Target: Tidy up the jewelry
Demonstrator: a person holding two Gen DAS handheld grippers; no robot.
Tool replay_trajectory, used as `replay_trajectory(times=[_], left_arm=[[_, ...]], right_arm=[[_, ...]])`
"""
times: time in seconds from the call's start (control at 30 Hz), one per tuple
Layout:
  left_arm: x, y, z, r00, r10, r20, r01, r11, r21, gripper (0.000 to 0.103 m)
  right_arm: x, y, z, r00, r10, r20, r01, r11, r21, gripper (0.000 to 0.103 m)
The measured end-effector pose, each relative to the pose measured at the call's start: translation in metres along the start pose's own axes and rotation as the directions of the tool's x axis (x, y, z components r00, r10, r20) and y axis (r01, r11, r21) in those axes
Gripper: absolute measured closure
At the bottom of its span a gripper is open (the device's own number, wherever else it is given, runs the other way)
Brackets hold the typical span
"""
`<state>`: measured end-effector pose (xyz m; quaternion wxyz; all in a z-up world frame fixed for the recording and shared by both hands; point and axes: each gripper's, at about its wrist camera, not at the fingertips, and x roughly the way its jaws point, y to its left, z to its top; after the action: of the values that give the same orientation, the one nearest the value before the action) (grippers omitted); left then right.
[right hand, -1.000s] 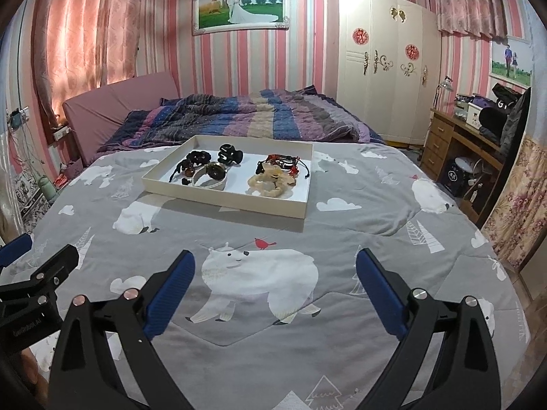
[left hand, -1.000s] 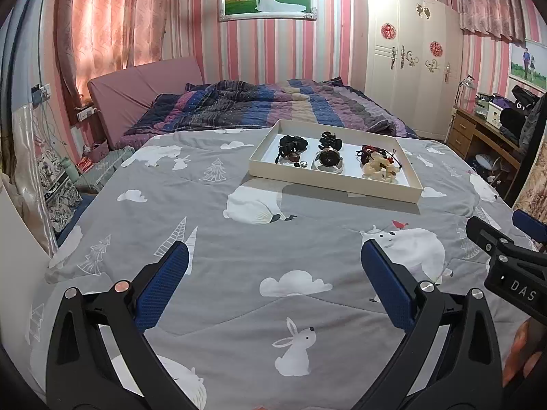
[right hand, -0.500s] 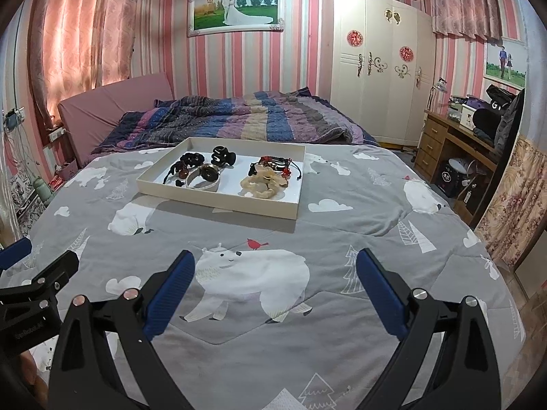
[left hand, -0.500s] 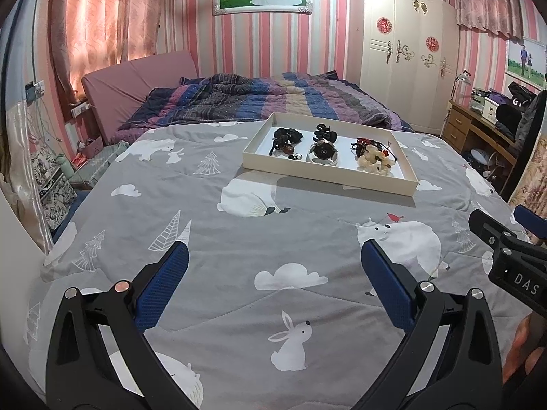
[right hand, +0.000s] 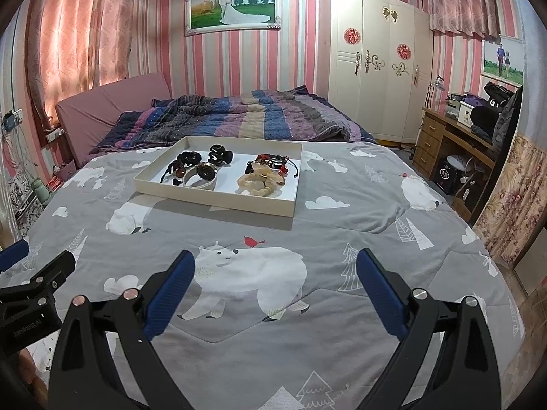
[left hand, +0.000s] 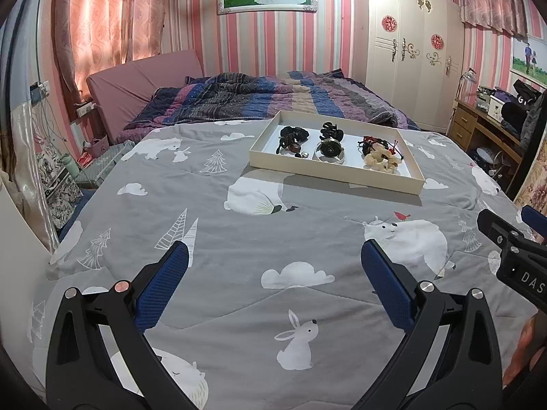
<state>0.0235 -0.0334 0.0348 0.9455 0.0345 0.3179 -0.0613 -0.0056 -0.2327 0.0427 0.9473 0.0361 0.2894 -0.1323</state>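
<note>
A shallow cream tray [left hand: 328, 173] [right hand: 212, 198] lies on the grey animal-print bedspread [left hand: 239, 239] [right hand: 342, 239], well ahead of both grippers. In it lie a black bead bracelet pile [left hand: 292, 136] [right hand: 183, 164], a black hair claw [left hand: 331, 131] [right hand: 220, 154], a round dark piece in a white ring [left hand: 330, 150] [right hand: 201, 174], a cream bead bracelet [left hand: 379, 163] [right hand: 261, 182] and a red-and-black cord piece [left hand: 376, 143] [right hand: 273, 162]. My left gripper [left hand: 273, 263] is open and empty above the bedspread. My right gripper [right hand: 275, 266] is open and empty too.
A striped quilt [left hand: 266, 99] is bunched at the head of the bed against a pink headboard [left hand: 143, 82]. A white wardrobe [right hand: 376, 68] and a wooden desk [right hand: 454, 136] stand at the right. The other gripper shows at each view's edge.
Both grippers have drawn back and risen a little, so the tray sits farther off in both views. Both stay open and empty.
</note>
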Motion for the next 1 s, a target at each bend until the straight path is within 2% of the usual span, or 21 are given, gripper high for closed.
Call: replay_trajectory(times=[0.43, 1.0], left_arm=[[-0.0026, -0.0032, -0.0005, 0.999, 0.029, 0.014, -0.029, 0.999, 0.019, 0.003], [-0.0032, -0.0045, -0.0008, 0.999, 0.031, 0.008, -0.031, 0.999, 0.024, 0.003]], right_arm=[[0.0004, -0.0005, 0.0001, 1.0, 0.001, -0.006, -0.001, 1.0, -0.002, 0.008], [0.0004, 0.0006, 0.0002, 1.0, -0.003, -0.01, 0.003, 1.0, -0.006, 0.008]])
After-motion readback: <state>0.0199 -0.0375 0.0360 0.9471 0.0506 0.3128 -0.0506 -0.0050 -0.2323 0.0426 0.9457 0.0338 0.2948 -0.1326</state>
